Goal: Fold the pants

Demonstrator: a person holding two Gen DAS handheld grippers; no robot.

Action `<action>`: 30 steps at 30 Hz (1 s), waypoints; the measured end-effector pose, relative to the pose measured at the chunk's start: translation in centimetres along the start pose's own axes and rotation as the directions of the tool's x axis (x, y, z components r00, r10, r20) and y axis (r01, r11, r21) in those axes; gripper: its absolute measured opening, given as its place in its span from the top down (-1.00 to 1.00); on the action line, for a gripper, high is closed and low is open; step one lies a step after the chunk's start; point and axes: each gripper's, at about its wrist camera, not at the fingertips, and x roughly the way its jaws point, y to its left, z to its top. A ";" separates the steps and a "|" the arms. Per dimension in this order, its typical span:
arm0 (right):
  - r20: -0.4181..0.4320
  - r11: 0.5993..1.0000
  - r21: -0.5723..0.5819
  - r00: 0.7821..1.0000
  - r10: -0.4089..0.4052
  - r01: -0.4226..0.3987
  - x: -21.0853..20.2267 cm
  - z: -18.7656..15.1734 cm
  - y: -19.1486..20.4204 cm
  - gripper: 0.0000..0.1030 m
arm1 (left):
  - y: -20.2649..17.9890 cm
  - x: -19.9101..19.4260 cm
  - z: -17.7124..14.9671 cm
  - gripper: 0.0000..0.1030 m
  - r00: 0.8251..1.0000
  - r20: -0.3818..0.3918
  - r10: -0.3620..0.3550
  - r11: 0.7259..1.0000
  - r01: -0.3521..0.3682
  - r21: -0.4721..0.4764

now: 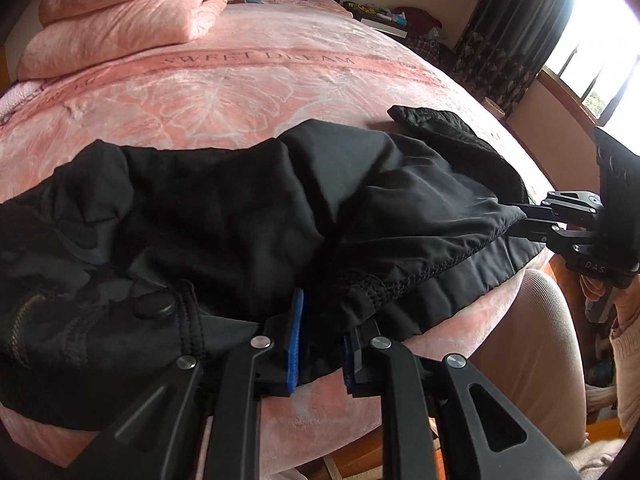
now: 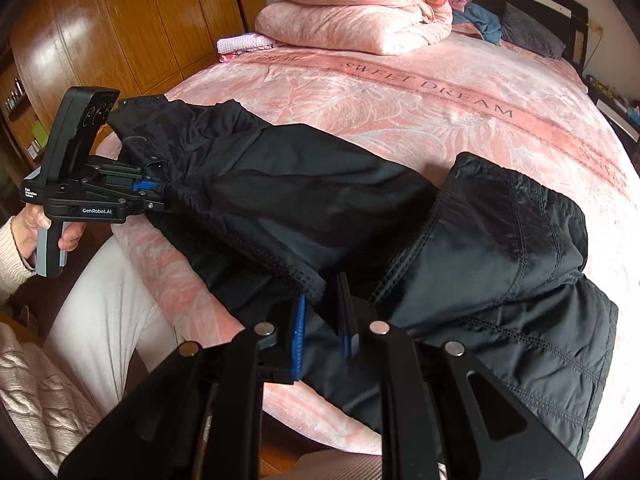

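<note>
Black pants (image 1: 248, 216) lie crumpled along the near edge of a pink bed (image 1: 240, 92). My left gripper (image 1: 320, 344) is shut on the pants' fabric near the waistband, with cloth between its blue pads. It also shows in the right wrist view (image 2: 150, 192), gripping the pants' left end. My right gripper (image 2: 324, 332) is shut on a hemmed edge of the pants (image 2: 304, 208). In the left wrist view my right gripper (image 1: 520, 216) pinches the pants' right end. One part of the pants (image 2: 520, 256) is bunched at the right.
A folded pink quilt (image 1: 128, 12) is stacked at the bed's far end, with a grey pillow (image 2: 528, 32) and blue cloth beside it. A wooden wardrobe (image 2: 120, 24) stands on one side, a curtained window (image 1: 592, 64) on the other. The person's pale-trousered leg (image 2: 104, 304) is against the bed edge.
</note>
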 end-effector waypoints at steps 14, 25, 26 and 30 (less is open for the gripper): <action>0.027 0.989 0.124 0.996 -0.082 0.078 -4.2 2.0 -0.4 -0.69 | 0.7 -2.3 -1.5 -0.83 0.978 -0.062 -0.200 0.967 0.186 -0.175; -0.244 0.796 0.266 0.837 -0.490 0.543 5.6 8.7 -6.2 -0.59 | 1.7 -2.5 2.6 -0.83 0.990 0.081 0.117 0.961 -0.092 -0.261; -0.272 0.775 0.272 0.818 -0.507 0.571 6.4 8.6 -6.6 -0.57 | 1.5 -2.1 3.0 -0.83 0.989 0.085 0.122 0.964 -0.098 -0.247; -0.350 0.720 0.315 0.781 -0.518 0.618 8.3 8.0 -8.9 -0.11 | 0.3 0.5 3.8 -0.83 0.986 0.060 0.158 0.970 -0.144 -0.195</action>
